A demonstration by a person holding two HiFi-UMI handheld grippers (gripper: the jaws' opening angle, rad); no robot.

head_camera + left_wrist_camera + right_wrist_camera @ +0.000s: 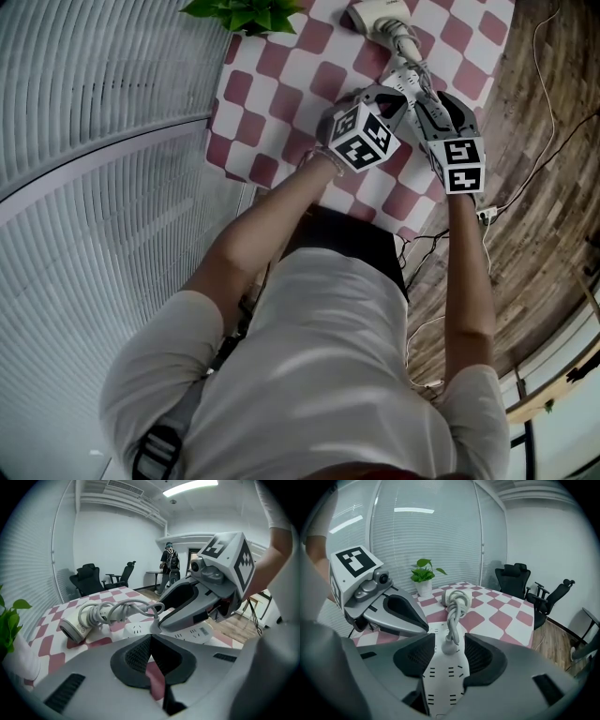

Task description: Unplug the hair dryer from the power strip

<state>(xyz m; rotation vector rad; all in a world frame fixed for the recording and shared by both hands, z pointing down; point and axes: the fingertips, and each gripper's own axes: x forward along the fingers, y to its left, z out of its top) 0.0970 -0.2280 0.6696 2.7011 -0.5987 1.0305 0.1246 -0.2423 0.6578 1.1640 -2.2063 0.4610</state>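
The white hair dryer [377, 15] lies at the far end of the checkered table [272, 94], its cord [457, 603] bundled in loops. Its plug [449, 645] sits in the white power strip [443, 681]. My right gripper [449, 652] is open with a jaw on each side of the plug and a gap showing between each pad and the plug. My left gripper [150, 641] is shut with nothing in it, just left of the right gripper, above the strip [187, 633]. In the head view both grippers [394, 98] [424, 101] hide most of the strip.
A potted plant [423, 576] stands at the table's far left corner. Office chairs [513, 581] stand beyond the table, and a person [169, 564] stands in the background. Cables and a small socket block [485, 214] lie on the wooden floor to the right.
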